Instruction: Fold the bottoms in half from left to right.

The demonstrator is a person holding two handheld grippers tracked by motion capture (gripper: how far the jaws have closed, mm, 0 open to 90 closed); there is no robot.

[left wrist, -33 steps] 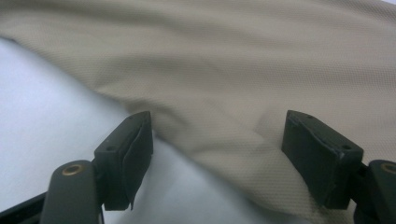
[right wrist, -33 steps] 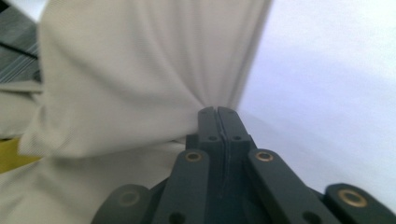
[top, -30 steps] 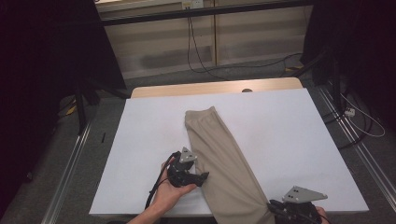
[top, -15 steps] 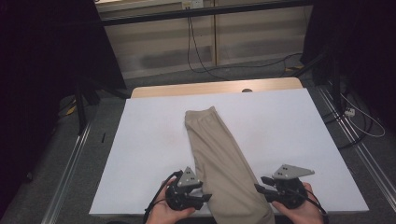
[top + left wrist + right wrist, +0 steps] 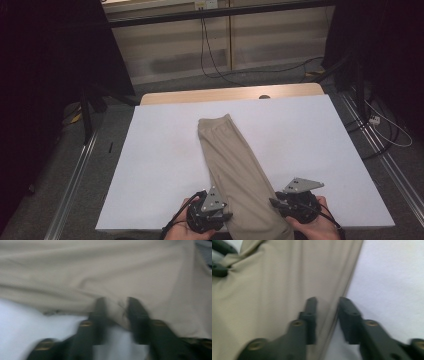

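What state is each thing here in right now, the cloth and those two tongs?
Cloth: folded into a long strip, flat on the table, near end bunched.
Left tongs: just been closing, pinching the cloth's edge.
Right tongs: jaws astride the cloth's other edge.
Table: white-covered.

Both hand-held grippers: black bodies, grey 3-cornered top plates [image 5: 301, 184], black jaws w/ brass screws [image 5: 297, 323].

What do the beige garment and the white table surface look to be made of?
Beige garment: a thin, fine-ribbed knit, matte; it bunches into soft folds.
Table surface: smooth, matte white, likely laminate or a sheet; a pale wood edge shows at the far side.
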